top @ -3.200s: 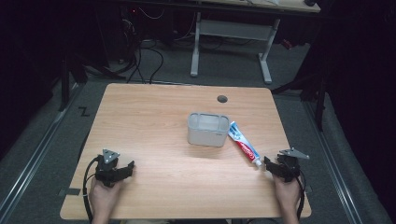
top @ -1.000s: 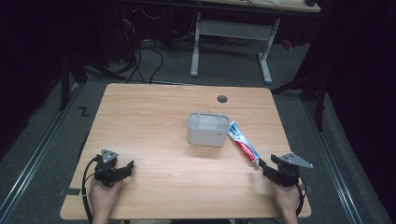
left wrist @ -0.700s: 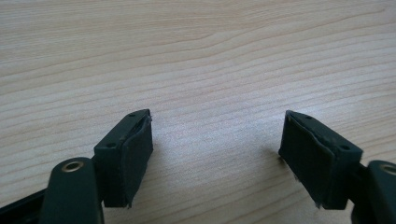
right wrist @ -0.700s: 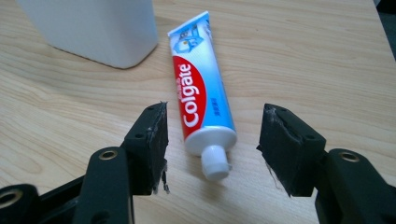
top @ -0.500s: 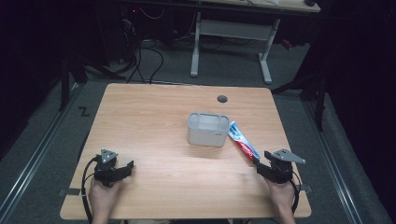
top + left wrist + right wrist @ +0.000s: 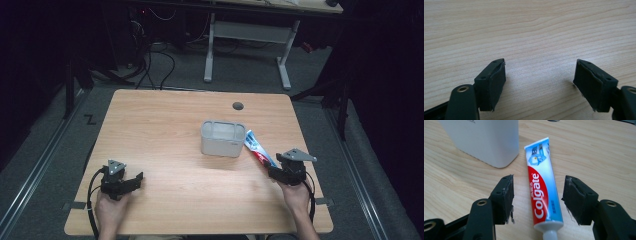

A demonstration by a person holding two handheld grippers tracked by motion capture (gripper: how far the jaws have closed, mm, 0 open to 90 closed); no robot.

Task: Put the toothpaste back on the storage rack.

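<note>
The toothpaste tube [image 6: 543, 192] is seen lying flat on the table [image 6: 165, 125], between the spread jaws of the right gripper [image 6: 537, 197], which grips nothing. Its cap is cut off at the bottom edge. From above, the tube [image 6: 256, 147] is partly covered by that gripper [image 6: 271, 171], just beside the white container [image 6: 223, 138]. The left gripper [image 6: 540, 82] is held wide open over bare wood.

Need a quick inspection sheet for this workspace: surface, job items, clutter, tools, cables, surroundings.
Surface: wooden table, round grommet hole near far edge.
Job's things: toothpaste tube lying flat beside white bin.
Clutter: nothing seen.
Grippers: right tool open, jaws either side of the tube; left tool open over bare wood.
Cables: one trails from each tool; more on the floor beyond.
Surroundings: dark room, another desk frame behind.
</note>
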